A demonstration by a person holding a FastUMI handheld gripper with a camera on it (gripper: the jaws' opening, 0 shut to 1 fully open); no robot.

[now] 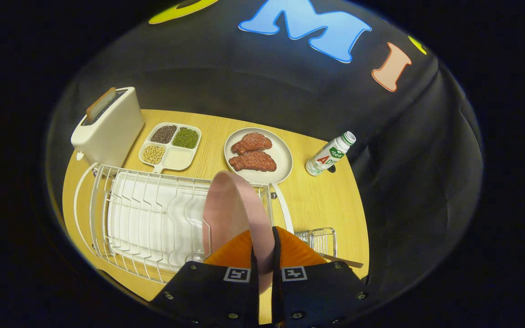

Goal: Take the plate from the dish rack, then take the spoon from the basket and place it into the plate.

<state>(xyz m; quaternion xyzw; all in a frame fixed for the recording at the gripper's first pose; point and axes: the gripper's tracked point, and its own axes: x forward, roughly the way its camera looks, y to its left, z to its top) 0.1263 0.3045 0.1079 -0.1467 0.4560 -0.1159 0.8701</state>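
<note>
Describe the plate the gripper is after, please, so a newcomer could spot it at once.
Start at the white wire dish rack on the wooden table. At its end nearest the small wire basket, a pink plate stands on edge, its rim pinched by the orange fingers of the gripper. It is the rack's only dish, and pink.

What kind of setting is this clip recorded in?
Most likely a mock kitchen counter staged in a booth: a toaster, a dish rack and a pan of meat sit on a wooden table. The tool is shut on a pink plate.
</note>
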